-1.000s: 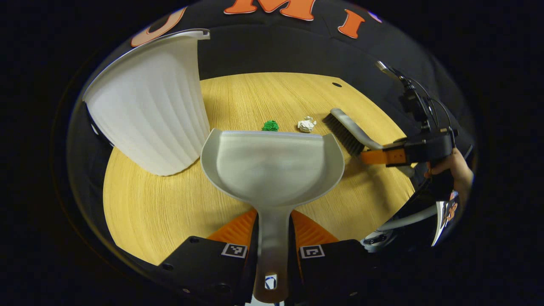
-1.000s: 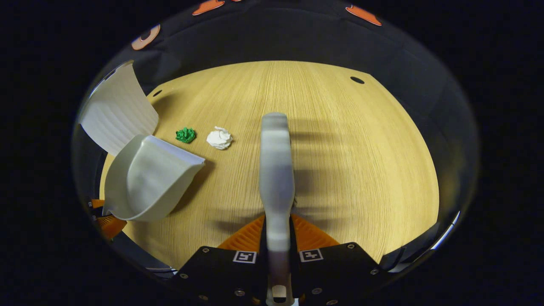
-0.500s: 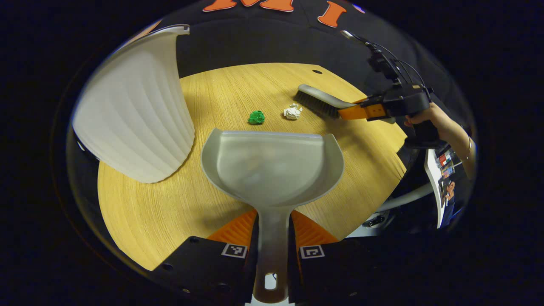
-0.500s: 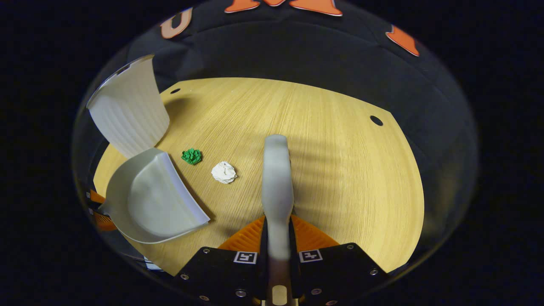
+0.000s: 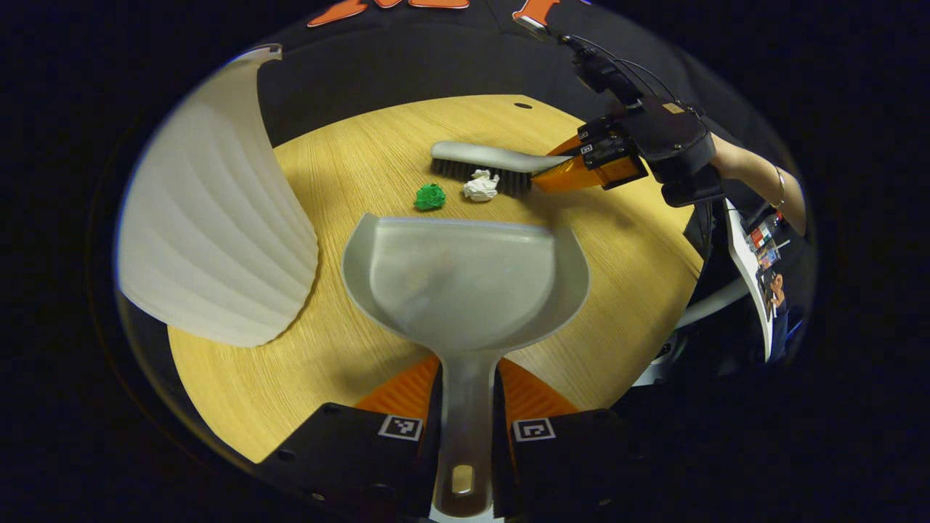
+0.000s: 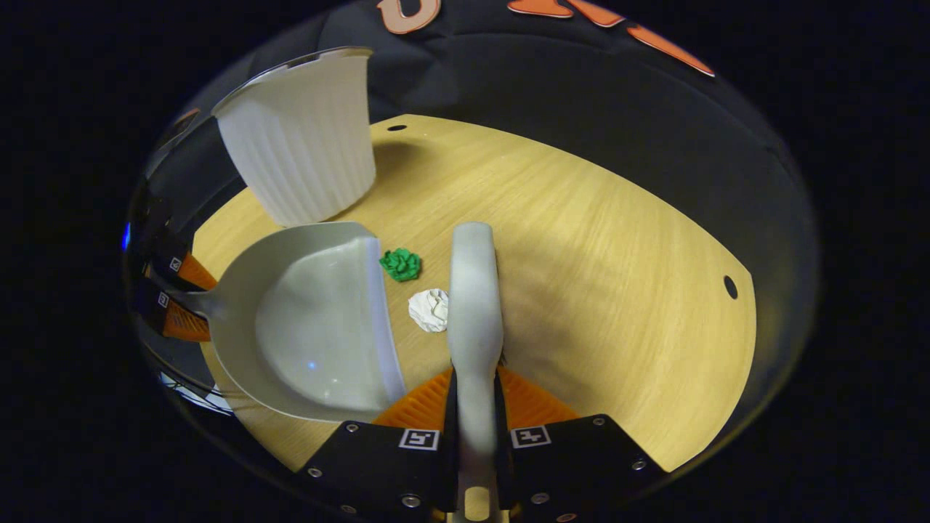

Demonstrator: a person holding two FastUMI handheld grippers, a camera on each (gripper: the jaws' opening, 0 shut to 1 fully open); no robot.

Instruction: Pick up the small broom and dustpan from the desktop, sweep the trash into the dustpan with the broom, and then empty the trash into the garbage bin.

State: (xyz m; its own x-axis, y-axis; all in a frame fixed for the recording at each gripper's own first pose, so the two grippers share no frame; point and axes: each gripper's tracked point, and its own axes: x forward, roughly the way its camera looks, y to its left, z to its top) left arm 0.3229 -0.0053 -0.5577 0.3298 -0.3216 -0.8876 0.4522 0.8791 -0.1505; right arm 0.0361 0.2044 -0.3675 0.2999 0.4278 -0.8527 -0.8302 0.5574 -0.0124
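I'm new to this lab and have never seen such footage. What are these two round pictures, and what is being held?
No robot: a person carries two hand-held grippers, each with a fisheye camera looking along its fingers. In the left gripper view, the left gripper is shut on the dustpan handle; farther off is the right gripper. In the right gripper view, that gripper is shut on the broom. On the wooden desk lie a green wad and a white paper wad between broom and dustpan, plus a white bin.
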